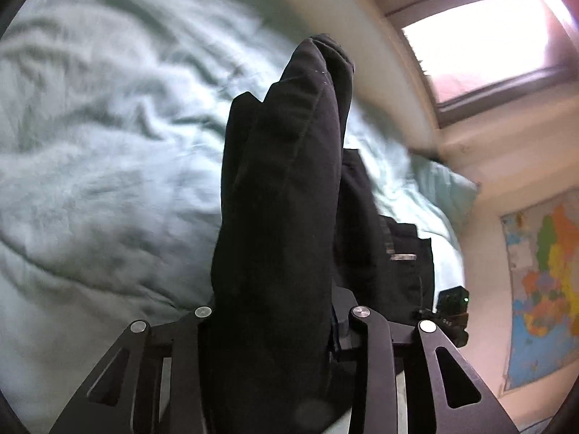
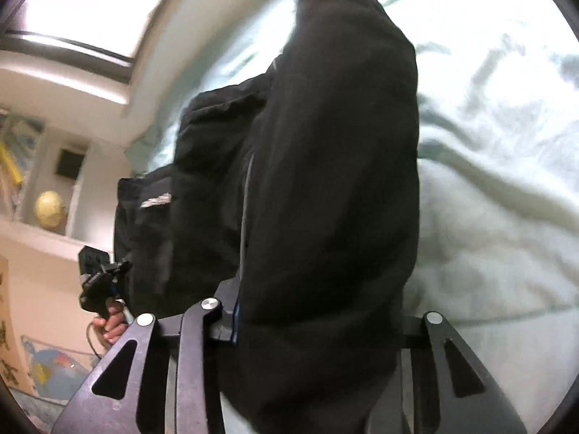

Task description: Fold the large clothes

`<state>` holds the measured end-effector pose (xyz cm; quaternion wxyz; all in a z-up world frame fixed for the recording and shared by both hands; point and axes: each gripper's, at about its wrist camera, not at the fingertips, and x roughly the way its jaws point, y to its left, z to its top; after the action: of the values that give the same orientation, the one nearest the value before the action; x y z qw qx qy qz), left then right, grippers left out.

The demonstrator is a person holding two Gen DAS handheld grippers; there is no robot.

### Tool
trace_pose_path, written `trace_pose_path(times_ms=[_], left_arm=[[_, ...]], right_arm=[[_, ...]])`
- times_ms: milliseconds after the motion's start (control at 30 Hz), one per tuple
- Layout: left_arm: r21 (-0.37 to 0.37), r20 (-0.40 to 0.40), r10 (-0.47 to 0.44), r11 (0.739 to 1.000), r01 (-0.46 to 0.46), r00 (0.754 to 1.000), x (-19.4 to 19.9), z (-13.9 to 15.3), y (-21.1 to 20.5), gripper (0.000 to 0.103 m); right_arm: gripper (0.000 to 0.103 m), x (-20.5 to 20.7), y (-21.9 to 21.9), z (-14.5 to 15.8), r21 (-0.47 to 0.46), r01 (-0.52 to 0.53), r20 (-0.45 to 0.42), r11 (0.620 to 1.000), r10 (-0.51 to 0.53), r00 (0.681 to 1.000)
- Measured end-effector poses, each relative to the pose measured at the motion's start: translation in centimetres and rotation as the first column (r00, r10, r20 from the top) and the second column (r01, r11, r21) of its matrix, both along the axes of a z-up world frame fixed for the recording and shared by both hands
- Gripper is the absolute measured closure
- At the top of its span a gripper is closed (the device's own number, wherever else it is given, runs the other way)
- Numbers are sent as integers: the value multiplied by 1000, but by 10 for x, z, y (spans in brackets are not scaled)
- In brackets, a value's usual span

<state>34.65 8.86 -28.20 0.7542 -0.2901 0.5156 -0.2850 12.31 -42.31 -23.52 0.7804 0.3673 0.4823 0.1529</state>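
Note:
A black garment [image 1: 282, 181] hangs bunched in front of the left wrist camera, above a pale green bed cover [image 1: 90, 144]. My left gripper [image 1: 275, 325] is shut on the cloth, which hides its fingertips. In the right wrist view the same black garment [image 2: 325, 162] fills the middle, and my right gripper [image 2: 318, 322] is shut on it too. The garment spans between both grippers, lifted off the bed [image 2: 506, 181]. The other gripper shows at the edge of each view: the right one [image 1: 452, 311] and the left one, held by a hand [image 2: 101, 282].
A bright window [image 1: 481, 36] and pale wall lie beyond the bed's edge. A coloured wall map [image 1: 542, 289] hangs at the right. A shelf with a yellow globe [image 2: 50, 209] is at the left of the right wrist view.

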Motion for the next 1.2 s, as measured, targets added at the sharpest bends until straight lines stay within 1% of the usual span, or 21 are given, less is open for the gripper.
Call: trace_pose_path(times_ms=[67,133,233,367,400,467,567,633,700,767,800,867,900,933,967,1000,1033,1067,1100,1167,1200], left_arm=[[-11,47,-9,1000,10,999,-27,30,-5,65],[-5,83,-16,1000,16,996,-54,55,-4,65],[-26,112,-15,1000,18,994,-96,83,7,65],[-37,104,-29,999,33,994,-149,97,23,65],[-30,96,-37,999,40,995,-165,97,25,65],[-26,67,-42,999,44,997,-185,86,28,65],[-17,-9,-40,999,40,999,-209,53,33,64],[-1,-105,-30,1000,30,994,-220,16,37,63],[43,-214,-2,999,11,977,-224,-25,43,60],[93,-262,56,995,-33,963,-224,-54,57,56],[75,-288,90,995,-71,953,-224,-69,70,50],[-66,-392,140,982,-179,909,-226,-101,103,46],[-167,-465,133,958,-234,875,-229,-120,120,45],[-212,-495,115,945,-248,861,-231,-128,127,45],[-216,-500,106,946,-242,859,-233,-128,132,45],[-192,-485,103,956,-221,868,-234,-122,134,45],[-144,-458,107,971,-193,883,-234,-111,135,45],[-104,-436,112,979,-174,893,-234,-103,135,45],[-12,-391,124,990,-140,912,-235,-84,134,45],[120,-315,135,988,-102,940,-235,-56,130,45],[219,-249,128,973,-73,960,-237,-33,122,46]], right_arm=[[62,-9,9,16,-7,-10,34,1000,10,999],[62,-10,20,23,-25,-17,59,1000,18,998],[62,-15,23,26,-30,-14,95,999,17,995],[62,-19,25,12,-55,-26,80,998,31,996],[62,-31,29,13,-61,-30,64,998,34,997],[62,-50,33,8,-79,-36,25,996,39,999],[62,-71,36,-18,-84,-37,-68,996,32,997],[62,-80,37,-41,-101,-37,-130,994,23,991],[62,-84,38,-75,-123,-28,-219,992,1,976],[56,-87,32,-98,-142,5,-268,990,-43,963],[52,-91,24,-112,-119,42,-291,992,-75,954],[49,-99,7,-129,-49,122,-311,991,-131,941],[47,-103,0,-132,-23,153,-316,988,-153,936],[44,-107,-4,-133,-10,173,-319,985,-168,933],[42,-113,-9,-132,-8,187,-323,982,-179,929],[37,-115,-9,-128,-15,192,-326,981,-187,927],[32,-118,-10,-121,-48,190,-327,981,-195,925],[31,-121,-14,-118,-93,182,-324,979,-203,924],[31,-126,-13,-105,-196,161,-318,967,-218,923],[31,-140,-3,-81,-345,135,-288,929,-241,927],[31,-145,4,-65,-406,122,-259,906,-242,935]])
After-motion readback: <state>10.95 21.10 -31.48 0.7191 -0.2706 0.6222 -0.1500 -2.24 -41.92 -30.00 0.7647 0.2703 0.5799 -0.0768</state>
